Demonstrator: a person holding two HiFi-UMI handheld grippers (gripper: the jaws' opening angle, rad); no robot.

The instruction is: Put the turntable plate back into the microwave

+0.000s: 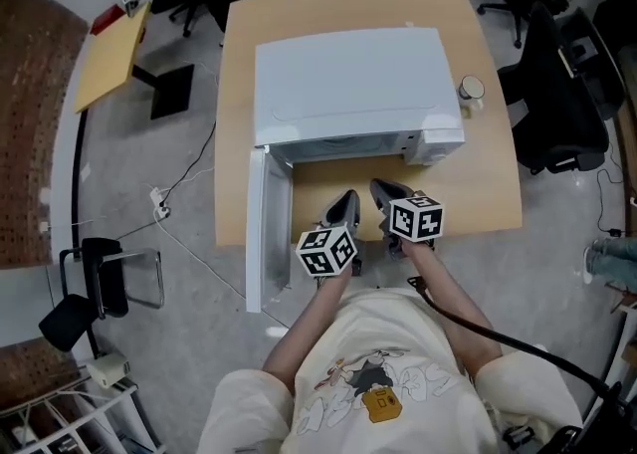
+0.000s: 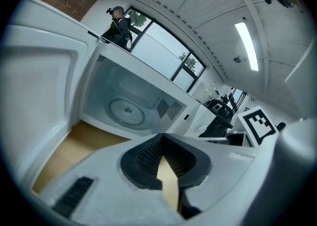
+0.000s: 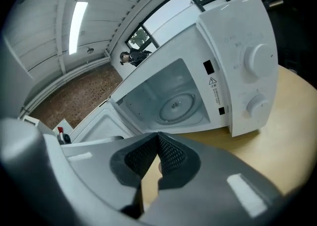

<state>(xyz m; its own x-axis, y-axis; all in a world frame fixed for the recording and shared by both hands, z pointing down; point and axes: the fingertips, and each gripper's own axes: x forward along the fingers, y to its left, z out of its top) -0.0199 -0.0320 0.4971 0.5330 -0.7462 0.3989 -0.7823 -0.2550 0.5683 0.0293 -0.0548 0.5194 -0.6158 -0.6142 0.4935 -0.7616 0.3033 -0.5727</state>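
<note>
The white microwave [image 1: 348, 84] stands on the wooden table [image 1: 468, 193] with its door [image 1: 257, 228] swung open to the left. The round glass turntable plate [image 2: 128, 110] lies flat on the cavity floor, and the right gripper view shows the plate [image 3: 177, 103] there too. My left gripper [image 1: 344, 203] and right gripper [image 1: 384, 190] hover side by side just in front of the open cavity, apart from the plate. In their own views the left gripper [image 2: 161, 138] and the right gripper [image 3: 158, 138] are shut with nothing between the pads.
The control panel with two knobs [image 3: 250, 79] is at the microwave's right. A small round cup [image 1: 471, 90] stands on the table beside it. Black office chairs [image 1: 557, 94] sit to the right, a yellow side table [image 1: 109, 54] and a folding chair [image 1: 109, 278] to the left, cables on the floor.
</note>
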